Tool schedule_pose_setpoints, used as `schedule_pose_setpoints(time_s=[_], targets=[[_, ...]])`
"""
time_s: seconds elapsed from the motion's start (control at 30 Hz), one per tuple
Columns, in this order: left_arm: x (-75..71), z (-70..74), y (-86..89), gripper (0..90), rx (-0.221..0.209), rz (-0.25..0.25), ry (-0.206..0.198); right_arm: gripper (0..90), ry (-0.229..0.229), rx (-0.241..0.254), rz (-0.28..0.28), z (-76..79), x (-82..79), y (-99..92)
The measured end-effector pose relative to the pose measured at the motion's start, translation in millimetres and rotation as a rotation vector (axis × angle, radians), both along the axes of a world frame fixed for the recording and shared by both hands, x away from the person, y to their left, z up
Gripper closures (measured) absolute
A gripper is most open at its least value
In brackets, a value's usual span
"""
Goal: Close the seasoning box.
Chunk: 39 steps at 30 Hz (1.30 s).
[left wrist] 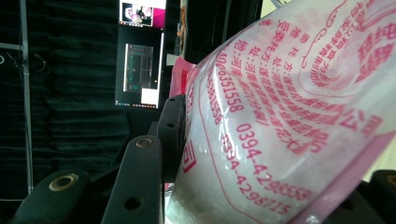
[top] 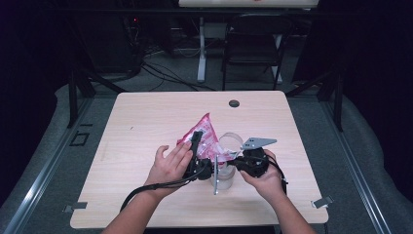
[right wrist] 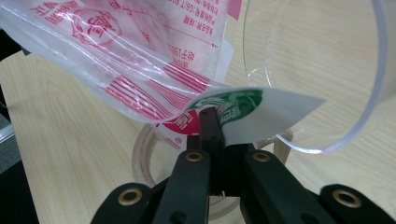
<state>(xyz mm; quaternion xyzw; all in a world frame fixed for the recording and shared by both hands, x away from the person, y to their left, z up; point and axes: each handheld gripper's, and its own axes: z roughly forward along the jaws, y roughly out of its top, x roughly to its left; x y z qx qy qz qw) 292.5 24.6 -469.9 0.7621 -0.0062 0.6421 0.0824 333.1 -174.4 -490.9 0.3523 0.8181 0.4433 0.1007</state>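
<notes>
A pink-and-white printed plastic bag (top: 205, 132) with white grains inside hangs tilted over a clear cup (top: 229, 142) near the table's middle. My left gripper (top: 197, 141) is shut on the bag's body (left wrist: 289, 116); one black finger (left wrist: 140, 177) presses its left side. From the right, my right gripper (top: 232, 161) reaches in, and its jaws (right wrist: 212, 128) are shut on the bag's lower corner, by a green mark. The cup's clear rim (right wrist: 327, 140) curves just past that corner. A pale wooden ring (right wrist: 138, 161) lies on the table beneath.
The light wooden table (top: 146, 122) has a dark round grommet (top: 234, 103) near its far edge. A black chair (top: 255, 44) and a white desk leg (top: 201, 53) stand beyond it. Lit monitors (left wrist: 140, 65) hang against dark curtains.
</notes>
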Motion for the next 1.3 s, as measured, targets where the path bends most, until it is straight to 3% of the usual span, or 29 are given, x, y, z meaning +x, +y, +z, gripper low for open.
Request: schedule_pose_setpoints(time_s=[0.43,1.3], targets=[[0.9,0.2,0.3,64.6,0.002,0.003,0.014,90.0,0.005,-0.009,-0.004,-0.4,0.4,-0.6],[-2.4,2.1,-3.4,64.7,0.018,-0.014,0.0,90.0,0.005,-0.02,-0.01,-1.3,1.3,-1.4]])
